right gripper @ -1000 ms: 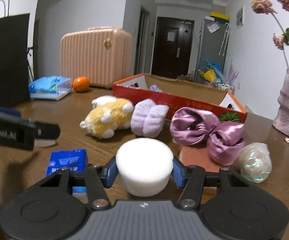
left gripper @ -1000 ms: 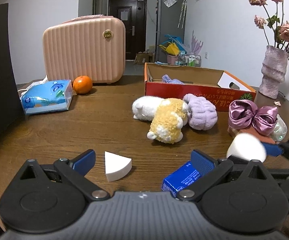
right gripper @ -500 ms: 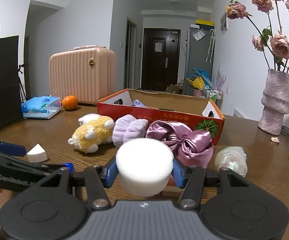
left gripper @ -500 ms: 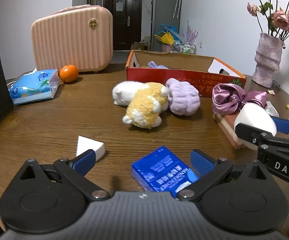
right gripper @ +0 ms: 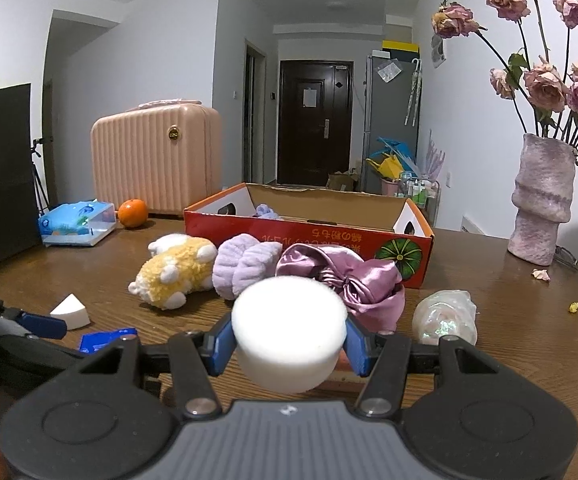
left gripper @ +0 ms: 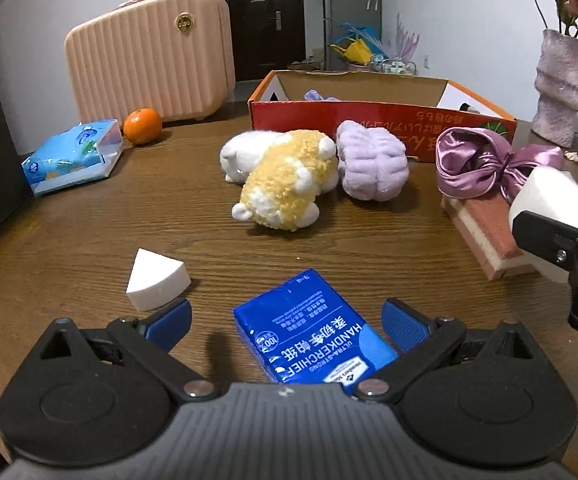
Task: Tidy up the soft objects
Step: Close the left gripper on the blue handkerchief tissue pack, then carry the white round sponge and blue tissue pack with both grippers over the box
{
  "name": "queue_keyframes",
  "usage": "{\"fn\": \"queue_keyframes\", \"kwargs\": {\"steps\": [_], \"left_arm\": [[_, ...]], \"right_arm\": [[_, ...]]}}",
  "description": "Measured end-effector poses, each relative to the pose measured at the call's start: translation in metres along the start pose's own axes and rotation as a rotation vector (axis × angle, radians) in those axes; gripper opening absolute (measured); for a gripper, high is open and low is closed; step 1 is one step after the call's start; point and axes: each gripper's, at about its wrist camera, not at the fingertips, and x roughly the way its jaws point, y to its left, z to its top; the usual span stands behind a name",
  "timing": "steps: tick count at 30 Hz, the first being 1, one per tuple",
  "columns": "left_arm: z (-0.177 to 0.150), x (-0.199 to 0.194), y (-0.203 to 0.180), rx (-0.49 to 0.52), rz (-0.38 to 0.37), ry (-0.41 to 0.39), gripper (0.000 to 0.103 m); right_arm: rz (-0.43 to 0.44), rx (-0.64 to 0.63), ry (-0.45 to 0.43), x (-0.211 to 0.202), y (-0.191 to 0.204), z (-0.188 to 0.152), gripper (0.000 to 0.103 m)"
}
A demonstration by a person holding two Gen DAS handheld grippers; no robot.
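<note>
L gripper (left gripper: 287,314) has swung over from the white wedge sponge (left gripper: 157,280) and down toward the blue tissue pack (left gripper: 309,330). A sec ago the wedge sat between its jaws; now the pack does, w/ the wedge off to the left, just beside the left pad. Jaws wide, pads clear of the pack on both sides, nothing held. Looks like the pack is its next pick.

R gripper (right gripper: 289,340) stays clamped on the round white sponge (right gripper: 289,330), pads pressing both sides, sponge lifted off the table (right gripper: 509,320). It's come up a bit and now faces the red cardboard box (right gripper: 309,236), which sits behind the plush toy (right gripper: 173,272), purple fluffy band (right gripper: 245,266) and satin bow (right gripper: 349,284).

Box already has a purple item inside, so prob the drop spot; sponge not in yet. Most soft stuff is out on the table, so task is early on
</note>
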Motion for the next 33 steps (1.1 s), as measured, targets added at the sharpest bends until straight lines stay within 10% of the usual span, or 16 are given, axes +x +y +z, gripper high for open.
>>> {"fn": "queue_keyframes", "kwargs": {"steps": [21,33], "left_arm": [[-0.003,0.003,-0.001,0.01,-0.089,0.03,0.054],[0.0,-0.007,0.002,0.001,-0.111,-0.01,0.052]], "right_arm": [[0.004,-0.005,0.012,0.003,0.001,-0.002,0.055],[0.005,-0.005,0.009,0.003,0.001,-0.002,0.055]]}}
